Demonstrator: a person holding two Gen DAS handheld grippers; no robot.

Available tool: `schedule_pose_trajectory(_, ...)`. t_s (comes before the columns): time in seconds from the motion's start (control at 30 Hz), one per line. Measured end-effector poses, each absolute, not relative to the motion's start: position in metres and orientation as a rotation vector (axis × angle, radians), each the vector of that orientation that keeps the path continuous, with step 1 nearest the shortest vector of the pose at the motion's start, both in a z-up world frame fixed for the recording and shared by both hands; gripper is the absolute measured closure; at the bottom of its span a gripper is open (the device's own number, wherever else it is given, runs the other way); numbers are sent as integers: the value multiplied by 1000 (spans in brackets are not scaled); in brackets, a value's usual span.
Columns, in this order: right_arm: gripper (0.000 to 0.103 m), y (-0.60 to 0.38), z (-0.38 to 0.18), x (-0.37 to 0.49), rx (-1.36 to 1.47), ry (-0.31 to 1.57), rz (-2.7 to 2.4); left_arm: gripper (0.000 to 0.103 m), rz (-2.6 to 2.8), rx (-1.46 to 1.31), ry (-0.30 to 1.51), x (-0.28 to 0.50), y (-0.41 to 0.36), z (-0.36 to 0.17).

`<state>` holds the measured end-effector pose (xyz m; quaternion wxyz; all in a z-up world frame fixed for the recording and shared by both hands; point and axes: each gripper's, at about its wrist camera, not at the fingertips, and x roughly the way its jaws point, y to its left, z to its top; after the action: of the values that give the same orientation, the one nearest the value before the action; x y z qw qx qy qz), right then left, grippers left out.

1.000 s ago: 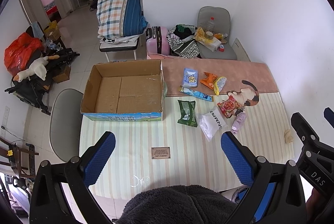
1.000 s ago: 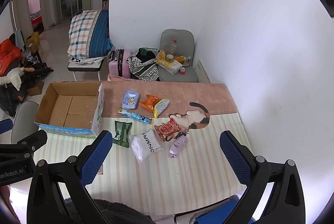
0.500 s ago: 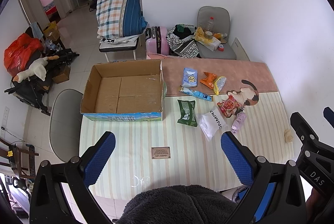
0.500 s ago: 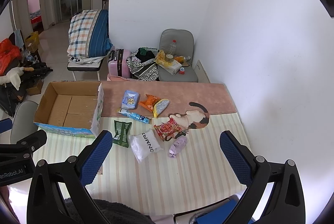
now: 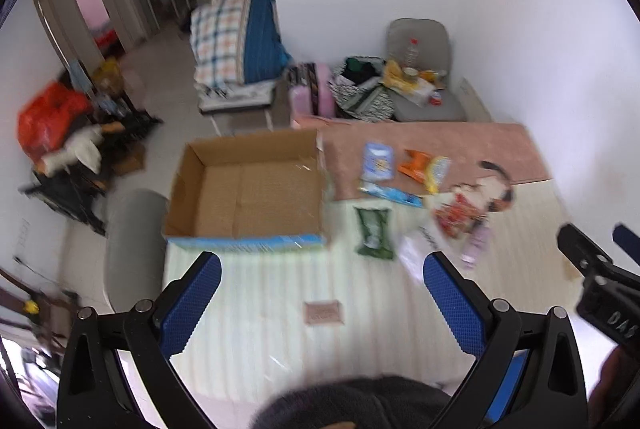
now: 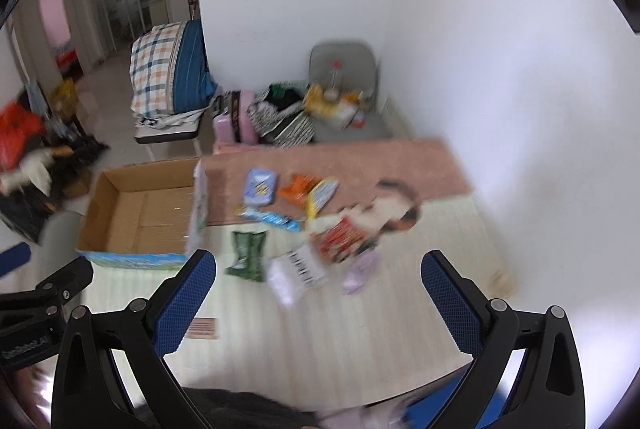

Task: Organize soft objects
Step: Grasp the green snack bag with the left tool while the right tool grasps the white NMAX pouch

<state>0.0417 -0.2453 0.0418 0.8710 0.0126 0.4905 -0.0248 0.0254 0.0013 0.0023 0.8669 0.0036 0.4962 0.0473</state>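
Note:
An open, empty cardboard box (image 5: 248, 189) (image 6: 144, 209) stands on the left of the striped table (image 5: 288, 293). Right of it lie several soft packets: a green one (image 5: 374, 233) (image 6: 248, 255), a white one (image 5: 420, 249) (image 6: 296, 271), a red one (image 5: 456, 215) (image 6: 340, 239), a light blue one (image 5: 378, 161) (image 6: 260, 185), an orange one (image 5: 416, 165) and a lilac one (image 6: 362, 271). My left gripper (image 5: 322, 305) and my right gripper (image 6: 320, 303) are both open and empty, held above the table's near edge. Both views are blurred.
A small brown card (image 5: 324, 311) lies on the table near me. A pink mat (image 5: 440, 145) covers the far part of the table. A grey chair (image 5: 132, 249) stands at the left. Behind the table are another chair (image 5: 420, 69), bags and a folded plaid quilt (image 5: 236, 37).
Both grippers have moved; the views have shifted and are now blurred, and the packets look a little nearer. Both grippers stay open and empty. Nothing on the table has moved.

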Motion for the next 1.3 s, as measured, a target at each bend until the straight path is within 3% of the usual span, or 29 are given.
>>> schedule_pose_trajectory(0.1, 0, -267, -12, 74, 200, 1143, -33, 0, 142, 98, 1048, 58, 0, -20)
schedule_pose_trajectory(0.47, 0, -294, -296, 189, 625, 1626, -209, 0, 69, 208, 1326, 190, -21, -141)
schedule_pose_trajectory(0.57, 0, -291, -344, 198, 752, 1677, -300, 0, 62, 235, 1389, 217, -30, -171)
schedule_pose_trajectory(0.73, 1, -281, -383, 206, 736, 1730, -389, 0, 40, 220, 1487, 249, -43, -213)
schedule_pose_trajectory(0.8, 13, -274, -389, 205, 645, 1764, -339, 0, 13, 207, 1525, 257, -49, -227)
schedule_pose_trajectory(0.97, 25, -258, -384, 190, 295, 1797, -109, 0, -92, 121, 1670, 267, -67, -269)
schedule_pose_trajectory(1.07, 25, -253, -383, 173, 87, 1802, -68, 0, -131, 100, 1750, 267, -80, -299)
schedule_pose_trajectory(1.2, 23, -258, -389, 159, 138, 1811, -65, 1, -150, 103, 1842, 269, -93, -340)
schedule_pose_trajectory(1.3, 22, -252, -391, 153, 182, 1811, -87, 8, -147, 102, 1907, 272, -98, -370)
